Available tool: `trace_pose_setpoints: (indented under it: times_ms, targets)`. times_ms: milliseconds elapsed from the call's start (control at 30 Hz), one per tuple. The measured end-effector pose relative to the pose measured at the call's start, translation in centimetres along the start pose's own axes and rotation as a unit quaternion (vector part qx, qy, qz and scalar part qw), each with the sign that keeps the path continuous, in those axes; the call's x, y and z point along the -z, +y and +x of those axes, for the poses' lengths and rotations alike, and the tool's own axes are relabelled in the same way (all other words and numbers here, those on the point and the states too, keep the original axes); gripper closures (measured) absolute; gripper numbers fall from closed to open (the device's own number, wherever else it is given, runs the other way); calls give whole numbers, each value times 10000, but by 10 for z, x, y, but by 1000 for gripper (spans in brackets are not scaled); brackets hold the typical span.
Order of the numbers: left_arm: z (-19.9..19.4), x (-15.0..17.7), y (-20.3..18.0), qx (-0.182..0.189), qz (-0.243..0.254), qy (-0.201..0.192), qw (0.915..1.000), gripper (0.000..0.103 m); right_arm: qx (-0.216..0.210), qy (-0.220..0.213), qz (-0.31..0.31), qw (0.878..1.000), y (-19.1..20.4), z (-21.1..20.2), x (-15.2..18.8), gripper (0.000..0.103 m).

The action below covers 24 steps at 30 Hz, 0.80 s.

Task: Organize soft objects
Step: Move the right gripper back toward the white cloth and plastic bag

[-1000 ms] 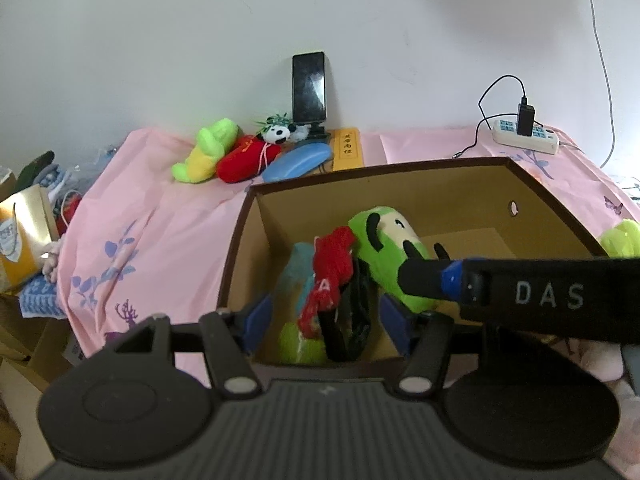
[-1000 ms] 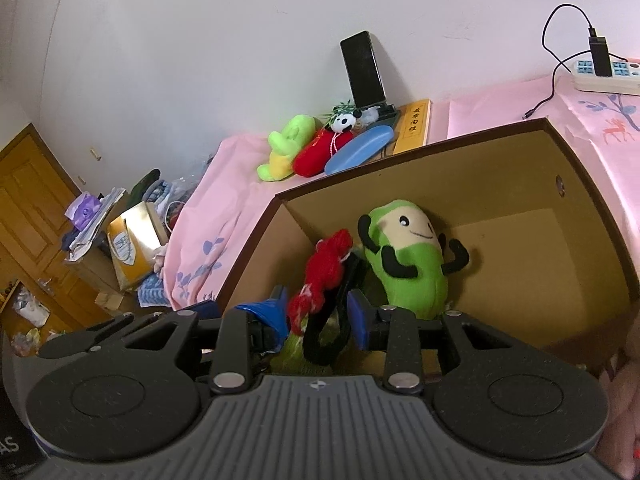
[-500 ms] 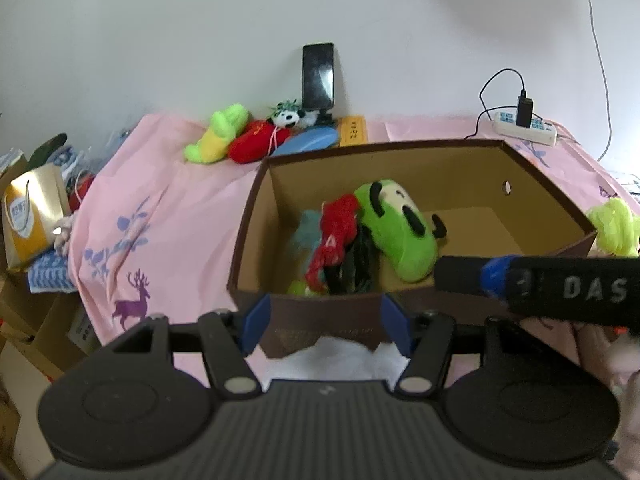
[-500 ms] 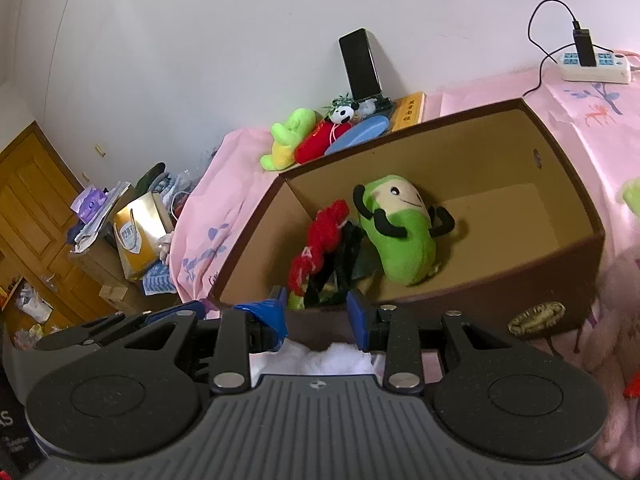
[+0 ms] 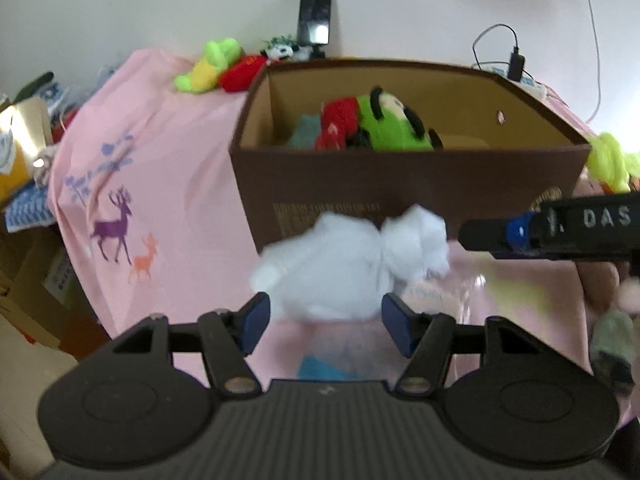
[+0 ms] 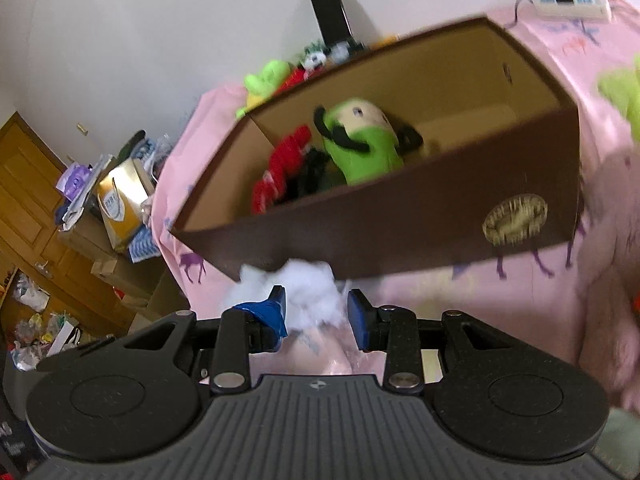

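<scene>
A brown cardboard box (image 5: 400, 192) stands on the pink cloth and holds a green plush (image 5: 394, 124), a red plush (image 5: 338, 120) and other soft things. The box also shows in the right wrist view (image 6: 400, 236). A white fluffy plush (image 5: 352, 264) lies in front of the box. My left gripper (image 5: 326, 320) is open and empty, just before the white plush. My right gripper (image 6: 316, 314) is open and empty, near the same white plush (image 6: 304, 292); it also shows from the side in the left wrist view (image 5: 552, 232).
A green-yellow plush (image 5: 208, 68), a red plush (image 5: 240, 76) and a small panda (image 5: 280, 50) lie at the back by a phone (image 5: 316, 16). A neon-green plush (image 5: 612, 164) lies right of the box. A power strip (image 6: 568, 0) sits at the back right. Clutter stands left of the bed.
Both grippers have drawn back out of the box and lowered in front of it. The white plush has come into view between the fingers. The toys in the box stay put.
</scene>
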<state>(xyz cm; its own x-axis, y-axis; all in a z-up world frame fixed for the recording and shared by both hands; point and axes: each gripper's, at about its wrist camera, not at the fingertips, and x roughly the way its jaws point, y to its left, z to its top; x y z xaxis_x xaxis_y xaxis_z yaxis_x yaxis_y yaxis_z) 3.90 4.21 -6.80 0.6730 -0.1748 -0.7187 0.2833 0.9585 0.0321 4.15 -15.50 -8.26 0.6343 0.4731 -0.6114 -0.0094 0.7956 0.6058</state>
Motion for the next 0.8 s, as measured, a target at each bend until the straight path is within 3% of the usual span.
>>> trace_pose_setpoints:
  times_ms: [500,700,800]
  targets:
    - [21,30,-7,644,63,194,9977,35,42,486,227,9986,-16,8,25,86]
    - [28,35,4,1175,-237,229,9925,18,-25,613,217,9979,-17,11,29,86]
    - [27,39,-3,1212,-197,164,9923,16,-18,583,212,9981,-19,10,29,85]
